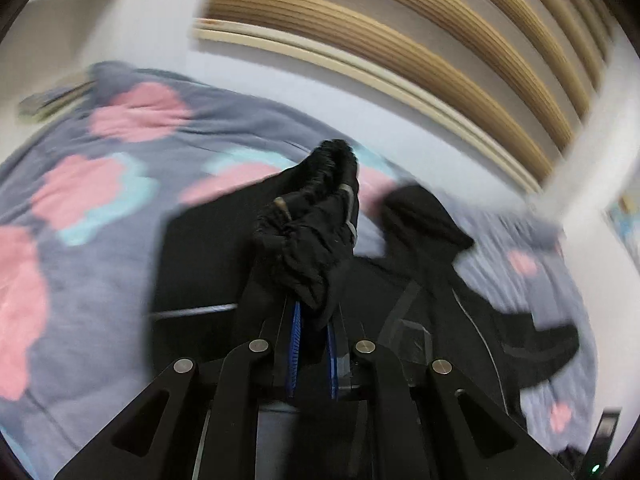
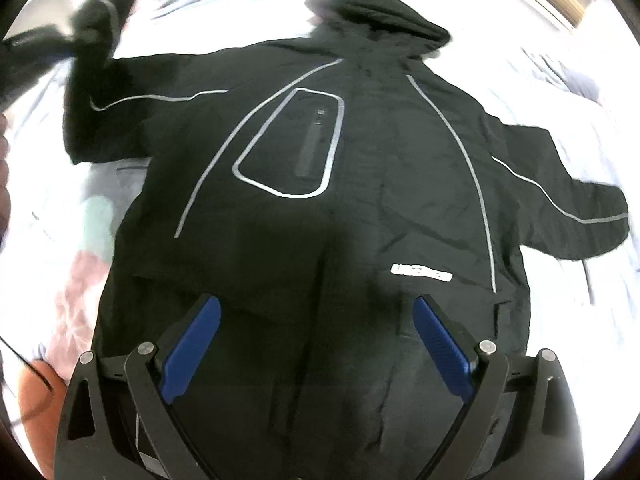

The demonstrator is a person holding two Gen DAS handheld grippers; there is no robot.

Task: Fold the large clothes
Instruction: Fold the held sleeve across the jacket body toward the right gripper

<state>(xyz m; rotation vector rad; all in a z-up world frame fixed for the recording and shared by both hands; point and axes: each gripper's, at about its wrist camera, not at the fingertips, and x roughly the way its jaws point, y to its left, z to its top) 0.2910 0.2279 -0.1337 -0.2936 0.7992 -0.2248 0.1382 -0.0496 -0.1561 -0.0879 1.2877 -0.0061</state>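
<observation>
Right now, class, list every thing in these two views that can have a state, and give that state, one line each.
Black hooded jacket with grey reflective piping: spread flat, front up, not yet folded.
Jacket's sleeve end: bunched and lifted off the bed.
Jacket's other sleeve: lying stretched out to the side.
Left gripper: shut on the sleeve end.
Right gripper: open, empty, above the jacket's lower part.
Grey floral blanket: spread under the jacket.

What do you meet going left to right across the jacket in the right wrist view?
Raised sleeve clamped in the left gripper → outlined chest pocket → white label → other sleeve lying flat on the bedspread.
</observation>
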